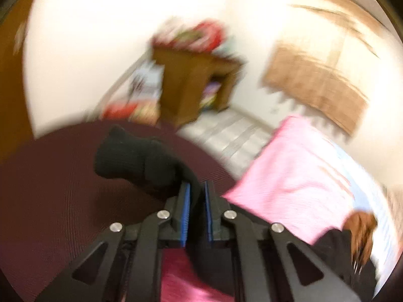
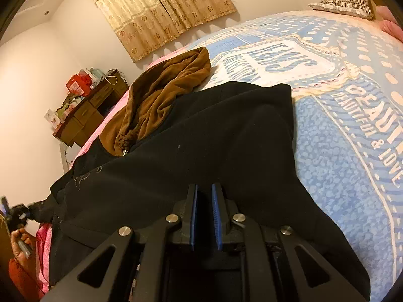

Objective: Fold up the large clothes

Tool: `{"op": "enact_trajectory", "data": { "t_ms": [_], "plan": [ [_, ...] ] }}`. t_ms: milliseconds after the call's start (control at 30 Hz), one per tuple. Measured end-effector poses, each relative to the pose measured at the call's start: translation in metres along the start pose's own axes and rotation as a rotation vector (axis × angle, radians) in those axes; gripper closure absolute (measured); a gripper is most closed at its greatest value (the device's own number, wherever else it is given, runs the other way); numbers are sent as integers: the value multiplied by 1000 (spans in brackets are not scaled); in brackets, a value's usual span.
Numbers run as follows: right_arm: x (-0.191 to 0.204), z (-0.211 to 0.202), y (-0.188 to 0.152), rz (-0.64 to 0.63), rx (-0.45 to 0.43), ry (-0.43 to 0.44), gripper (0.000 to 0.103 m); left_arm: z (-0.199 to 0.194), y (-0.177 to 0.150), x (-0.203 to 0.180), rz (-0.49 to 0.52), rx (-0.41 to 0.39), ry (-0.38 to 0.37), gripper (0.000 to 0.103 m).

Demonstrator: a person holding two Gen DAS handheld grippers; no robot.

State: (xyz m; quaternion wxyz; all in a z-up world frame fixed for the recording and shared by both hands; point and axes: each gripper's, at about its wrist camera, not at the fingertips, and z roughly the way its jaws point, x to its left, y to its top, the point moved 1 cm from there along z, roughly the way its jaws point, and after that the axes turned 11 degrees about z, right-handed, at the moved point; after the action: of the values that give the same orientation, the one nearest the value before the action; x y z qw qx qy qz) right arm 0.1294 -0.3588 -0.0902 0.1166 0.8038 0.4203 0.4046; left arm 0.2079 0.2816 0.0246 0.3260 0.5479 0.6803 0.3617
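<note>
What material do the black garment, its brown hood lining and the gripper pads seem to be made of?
Black garment: looks like thick matte cotton fleece; it absorbs light and drapes in soft heavy folds. Brown hood lining: probably plush or velour, with a fuzzy, slightly shiny nap. Pads of the right hand-held gripper: blue ribbed rubber or soft plastic, uncertain which.

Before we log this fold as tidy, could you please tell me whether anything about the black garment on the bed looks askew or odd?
Yes: the black hooded garment is not lying flat. Its brown fleece-lined hood lies bunched up at the pink edge of the bed, and one black sleeve cuff sticks out beyond the left gripper, off the bed.
</note>
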Motion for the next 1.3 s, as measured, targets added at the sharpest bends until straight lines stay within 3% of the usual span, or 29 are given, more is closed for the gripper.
{"op": "enact_trajectory", "data": {
  "t_ms": [67,133,167,233,333,433,467,533,567,600,667,733,800,867,900,967,1033,1100,1200,1233,1267,1300],
  "plan": [
    [0,0,0,1,0,3,91,-37,2,-62,201,-106,-81,94],
    [-1,0,0,3,0,6,91,-62,-7,-115,339,-164,-169,94],
    [-1,0,0,4,0,8,91,-75,-19,-153,414,-167,-254,94],
    [-2,0,0,7,1,13,91,-89,-48,-208,517,-138,-363,94],
    [-4,-1,1,15,2,24,91,-94,-97,-268,645,-70,-434,94],
    [-6,-2,1,29,4,42,91,-97,-130,-289,649,3,-490,92],
    [-7,-2,1,34,4,48,91,-103,-137,-282,618,21,-504,85],
    [-8,-2,2,40,5,56,91,-93,-128,-260,541,44,-502,82],
    [-8,-2,2,40,6,58,91,-91,-122,-244,495,54,-487,66],
    [-8,-2,2,41,6,59,91,-85,-110,-223,444,68,-440,32],
    [-8,-1,2,44,7,63,91,-72,-85,-169,329,37,-296,0],
    [-8,-1,1,46,7,67,91,-63,-66,-121,230,2,-162,0],
    [-8,-1,1,46,7,66,91,-41,-50,-72,124,33,-35,0],
    [-8,-1,1,45,7,64,91,-18,-42,-10,-43,71,83,0],
    [-8,-1,2,46,7,66,91,-7,-41,10,-111,94,108,0],
    [-8,-1,2,46,7,66,91,24,-45,55,-291,179,112,0],
    [-8,-1,2,46,7,65,91,43,-57,76,-403,240,78,0],
    [-8,-1,2,46,7,65,91,70,-66,86,-484,320,32,0],
    [-8,-1,2,46,7,65,91,92,-77,86,-534,363,14,3],
    [-8,-1,2,46,7,65,91,90,-74,83,-494,335,46,8],
    [-8,-1,2,46,7,65,91,88,-70,78,-457,331,50,33],
    [-8,-1,2,46,7,65,91,91,-68,72,-432,333,51,46]
  ]
}}
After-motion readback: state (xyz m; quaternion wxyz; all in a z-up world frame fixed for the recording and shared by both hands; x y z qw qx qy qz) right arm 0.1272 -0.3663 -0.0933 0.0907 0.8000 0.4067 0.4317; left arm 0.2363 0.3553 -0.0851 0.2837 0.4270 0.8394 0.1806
